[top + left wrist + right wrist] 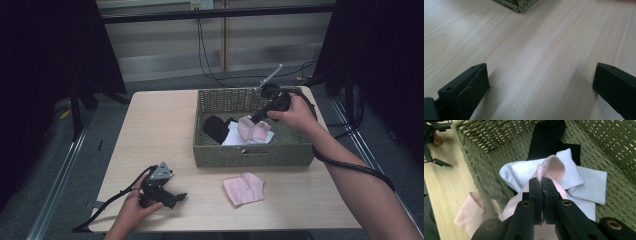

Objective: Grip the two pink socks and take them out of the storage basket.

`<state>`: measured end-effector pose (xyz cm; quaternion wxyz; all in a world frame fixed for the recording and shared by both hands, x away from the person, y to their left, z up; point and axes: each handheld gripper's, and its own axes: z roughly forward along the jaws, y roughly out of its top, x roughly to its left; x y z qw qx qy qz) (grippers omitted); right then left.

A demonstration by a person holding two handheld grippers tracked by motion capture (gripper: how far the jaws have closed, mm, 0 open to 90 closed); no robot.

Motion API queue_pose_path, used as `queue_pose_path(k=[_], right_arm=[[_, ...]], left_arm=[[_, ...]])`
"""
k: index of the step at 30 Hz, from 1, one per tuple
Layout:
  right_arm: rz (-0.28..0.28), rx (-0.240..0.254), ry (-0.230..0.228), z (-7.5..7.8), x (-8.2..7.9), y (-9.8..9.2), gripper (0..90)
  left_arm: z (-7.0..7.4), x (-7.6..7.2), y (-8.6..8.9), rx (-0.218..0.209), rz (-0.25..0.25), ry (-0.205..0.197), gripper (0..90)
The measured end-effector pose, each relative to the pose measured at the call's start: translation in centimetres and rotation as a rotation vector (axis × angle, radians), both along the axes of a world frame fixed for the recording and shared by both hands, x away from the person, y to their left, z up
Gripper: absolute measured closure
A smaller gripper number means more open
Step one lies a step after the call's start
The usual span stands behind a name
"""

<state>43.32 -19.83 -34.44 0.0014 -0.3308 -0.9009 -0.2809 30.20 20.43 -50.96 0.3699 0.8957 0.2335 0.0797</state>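
Your right tongs [541, 185] pinch a soft pink sock [554, 167] inside the woven basket [250, 155]; your left tongs [539, 82], at seven o'clock, gape over the wood-grain worktop [536, 45].

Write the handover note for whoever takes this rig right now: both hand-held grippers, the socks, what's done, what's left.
Right hand-held gripper: shut on a pink sock, held inside the woven basket.
Left hand-held gripper: open, holding nothing, low over the table near the person's side.
In the basket: a white sock and a black sock under the held one.
On the table in front of the basket: a second pink sock.
Done: likely one pink sock taken out.
Left: probably bring the held pink sock out beside it.
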Motion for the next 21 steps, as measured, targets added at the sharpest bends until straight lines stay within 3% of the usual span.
queue_pose_path(k=[7, 21], right_arm=[[0.006, 0.005, 0.000, 1.2, -0.6, -0.7, 87.7], [0.035, 0.038, -0.044, 4.1, -2.0, -1.6, 87.6]], left_arm=[[0.0, 0.0, 0.0, 0.000, 0.000, 0.000, 0.0], [0.0, 0.0, 0.0, 0.000, 0.000, 0.000, 0.0]])
